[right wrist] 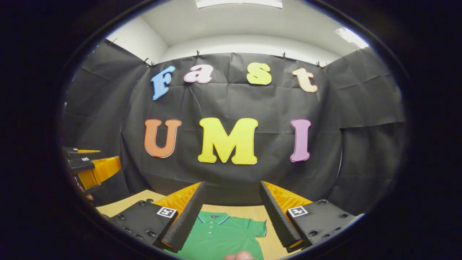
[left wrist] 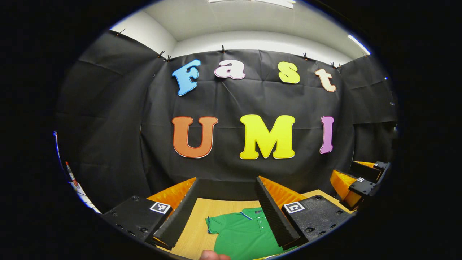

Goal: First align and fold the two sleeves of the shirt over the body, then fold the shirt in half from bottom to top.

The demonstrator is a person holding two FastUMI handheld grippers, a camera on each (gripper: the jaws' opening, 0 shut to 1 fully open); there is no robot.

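A green polo shirt (left wrist: pixel 245 231) lies flat on a pale wooden counter (left wrist: pixel 196 224), front side up, collar pointing toward the black cloth wall at the back and its body running toward the person. Its long axis runs away from the viewer, from hem at the near edge to collar at the far edge. In the left gripper view, one short sleeve (left wrist: pixel 215 224) spreads out to the side, lying flat on the wood between the fingers of the left claw (left wrist: pixel 226 209). In the right gripper view, the shirt (right wrist: pixel 220 236) shows its other short sleeve (right wrist: pixel 258 228) spread out the opposite way, in the gap of the right claw (right wrist: pixel 232 213). Both claws hang above the shirt with fingers spread wide, gripping nothing and touching no cloth. Each claw is nearer to the sleeve on its own side, so each sleeve looks best taken by that claw and drawn inward across the chest. The sleeves are not yet folded, and the bottom-to-top fold is still ahead. In the left gripper view the right claw appears again (left wrist: pixel 364 180), off to the side, raised above the counter.
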